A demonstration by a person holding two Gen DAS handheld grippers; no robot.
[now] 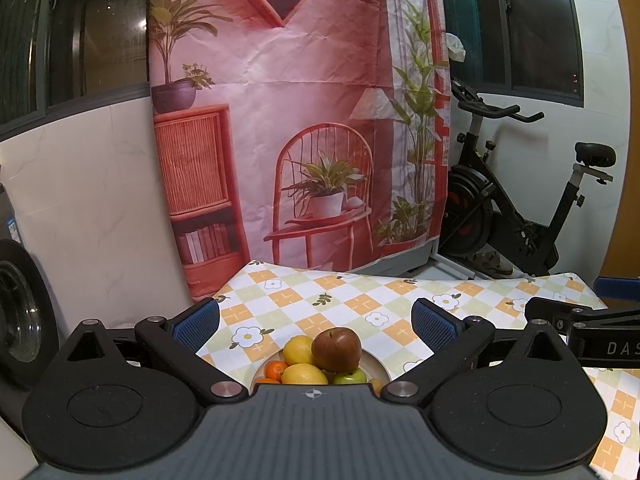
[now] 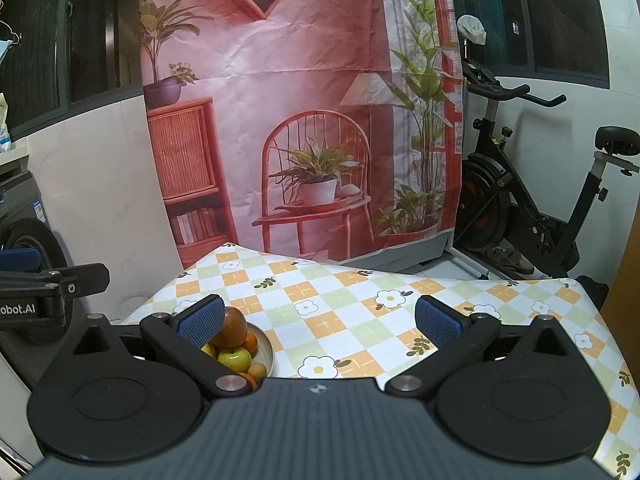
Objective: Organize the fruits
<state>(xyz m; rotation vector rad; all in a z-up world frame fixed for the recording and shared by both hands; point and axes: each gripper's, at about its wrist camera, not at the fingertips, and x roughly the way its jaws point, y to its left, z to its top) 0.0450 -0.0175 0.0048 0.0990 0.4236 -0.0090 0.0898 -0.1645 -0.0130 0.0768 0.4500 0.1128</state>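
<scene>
Jaws on both the left gripper point(image 1: 316, 326) and right gripper point(image 2: 320, 322) gape wide, empty; the red apple point(image 1: 336, 349) tops the bowl point(image 1: 378, 366) on the counter point(image 1: 360, 300) — descend squarely, closing gently

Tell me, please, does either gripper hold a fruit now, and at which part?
Nothing is held. The left gripper and the right gripper are both open and empty; the red apple lies on the other fruit in the bowl.
</scene>
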